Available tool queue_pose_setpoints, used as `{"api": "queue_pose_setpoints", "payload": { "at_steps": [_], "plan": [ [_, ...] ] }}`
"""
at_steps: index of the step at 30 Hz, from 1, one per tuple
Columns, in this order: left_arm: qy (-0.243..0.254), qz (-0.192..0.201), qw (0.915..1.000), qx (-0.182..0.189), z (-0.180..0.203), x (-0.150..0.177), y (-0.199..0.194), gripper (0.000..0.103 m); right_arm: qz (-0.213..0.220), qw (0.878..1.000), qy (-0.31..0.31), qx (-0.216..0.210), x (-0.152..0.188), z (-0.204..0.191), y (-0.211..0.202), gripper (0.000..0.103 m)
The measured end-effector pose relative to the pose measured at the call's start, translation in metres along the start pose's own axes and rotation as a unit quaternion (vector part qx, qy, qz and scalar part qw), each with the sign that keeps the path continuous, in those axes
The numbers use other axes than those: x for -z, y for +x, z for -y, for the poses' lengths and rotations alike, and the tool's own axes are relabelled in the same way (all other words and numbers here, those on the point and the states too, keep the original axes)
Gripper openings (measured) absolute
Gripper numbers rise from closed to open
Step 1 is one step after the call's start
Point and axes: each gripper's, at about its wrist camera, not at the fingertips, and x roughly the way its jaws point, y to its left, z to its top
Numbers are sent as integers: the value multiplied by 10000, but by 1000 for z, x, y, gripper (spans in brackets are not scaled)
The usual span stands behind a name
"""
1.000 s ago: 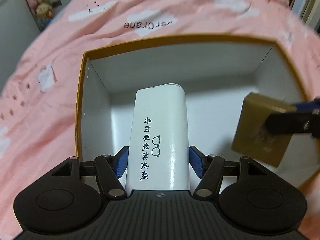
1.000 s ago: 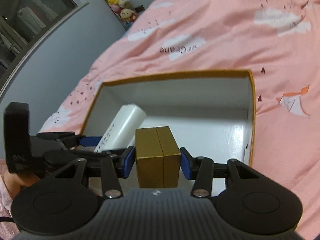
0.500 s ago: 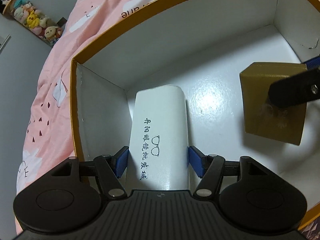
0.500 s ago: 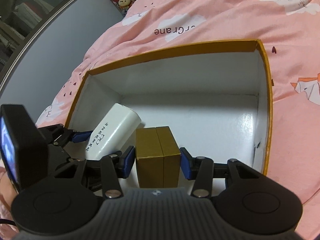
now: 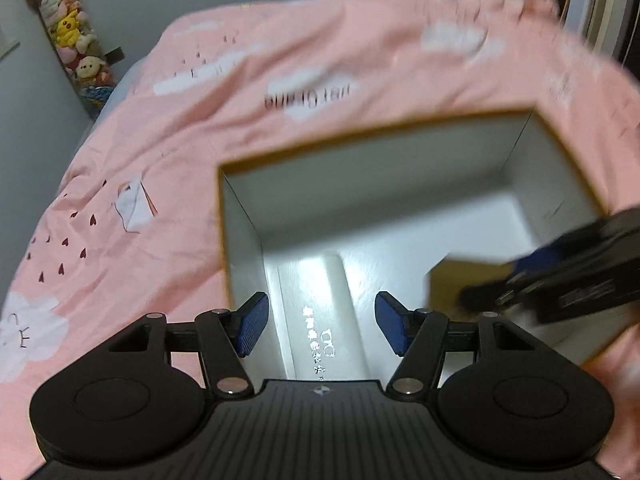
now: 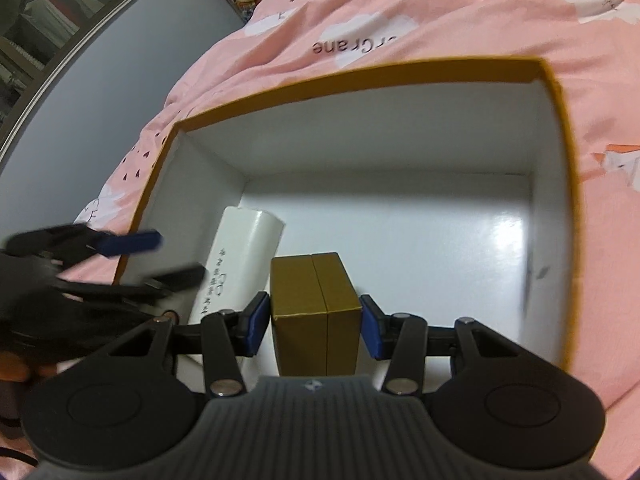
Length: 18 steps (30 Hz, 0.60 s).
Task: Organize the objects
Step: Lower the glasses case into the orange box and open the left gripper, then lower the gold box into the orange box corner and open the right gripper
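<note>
**Inspector:** Nearest item first. State of the left gripper (image 5: 320, 322)?

**Assistant:** Fingers spread, gripping nothing. The white case (image 5: 324, 312) lies below and between them on the floor of the box (image 5: 360, 168), along its left wall. There are gaps on both sides, so nothing touches the blue pads (image 5: 252, 324).

**Inspector:** Markings on the case?

**Assistant:** A column of dark characters with a small spectacles drawing. The characters are too small to read.

**Inspector:** Right gripper (image 6: 314, 326)?

**Assistant:** It is pinching the gold carton (image 6: 316, 312) between its pads, low inside the box, just right of the white case. I cannot tell whether the carton touches the floor.

**Inspector:** The box itself?

**Assistant:** White inside with an orange-brown rim, sitting on the pink bedspread (image 6: 440, 8).

**Inspector:** Further out?

**Assistant:** Upside-down lettering on the bedspread beyond the far rim, partly legible as "erCrane" (image 6: 356, 46). Stuffed toys (image 5: 72, 44) stand at the far left wall.
</note>
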Motion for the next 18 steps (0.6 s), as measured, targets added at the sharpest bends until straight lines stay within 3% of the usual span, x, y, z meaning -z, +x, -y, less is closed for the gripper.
{"api": "queue_pose_setpoints", "payload": {
  "at_steps": [3, 5, 10, 18],
  "plan": [
    [-287, 279, 9992, 44, -20, -2, -14, 72, -127, 9999, -36, 12, -1, -13, 13, 50],
    [-441, 343, 9984, -19, -31, -2, -14, 66, -133, 9999, -18, 101, -3, -20, 21, 50],
    [-777, 330, 9964, 47, -51, 4, -10, 64, -161, 9995, 75, 265, -8, -36, 37, 50],
    [-922, 232, 9952, 230, -70, 10, -1, 63, -384, 9990, 220, 92, -15, -47, 52, 50]
  ]
}}
